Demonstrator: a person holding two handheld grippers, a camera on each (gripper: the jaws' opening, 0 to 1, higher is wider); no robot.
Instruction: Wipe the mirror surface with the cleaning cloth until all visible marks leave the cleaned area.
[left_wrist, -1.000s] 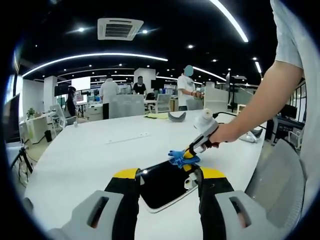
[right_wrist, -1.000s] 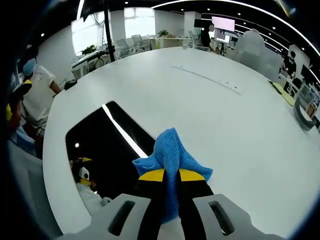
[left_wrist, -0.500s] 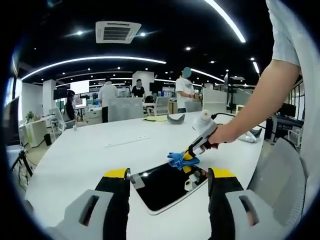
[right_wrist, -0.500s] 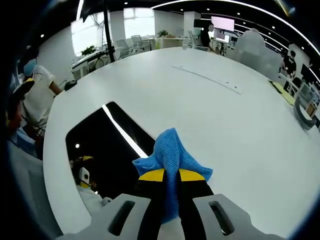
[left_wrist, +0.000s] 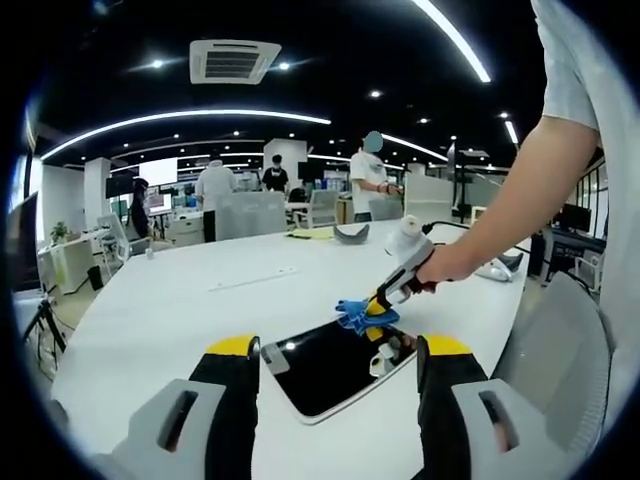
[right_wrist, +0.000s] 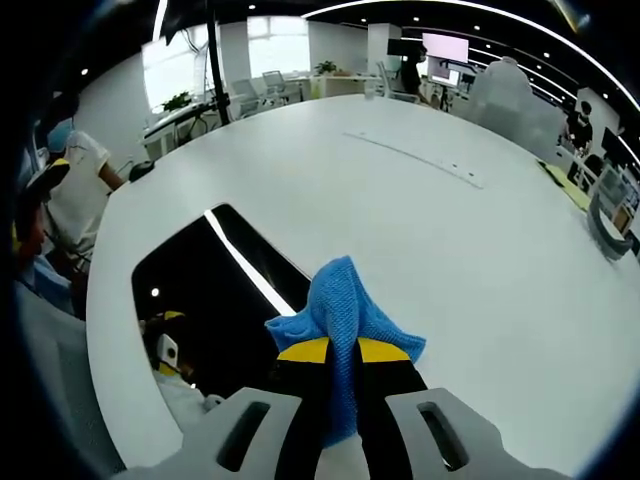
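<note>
White and wide, the table (left_wrist: 150, 310) runs across the lower half of the left gripper view, with an open office behind it: curved ceiling lights, a square air vent (left_wrist: 232, 61) at upper left, and people standing at desks in the distance. At lower centre of that view lies the mirror (left_wrist: 330, 365), a dark rounded rectangle flat on the table, seen between the left gripper (left_wrist: 335, 395)'s two yellow-tipped jaws, which stand wide apart with nothing between them. Just past the mirror's far edge, right of centre, the right gripper (left_wrist: 378, 307) comes in from the right in a person's hand (left_wrist: 450, 265), and the blue cleaning cloth (left_wrist: 353, 317) is bunched at its tip, touching the mirror's far edge.

Over to the right gripper view: the right gripper (right_wrist: 342, 352) rises from the bottom centre, jaws pressed together on the cleaning cloth (right_wrist: 345, 310), which puffs up above the yellow tips. The mirror (right_wrist: 215, 300) sits at centre left, dark, with a bright streak of reflected light running diagonally across it. The cloth overlaps the mirror's right-hand edge. White table (right_wrist: 420, 210) spreads across the upper right, with a thin strip (right_wrist: 415, 155) lying on it further away.
</note>
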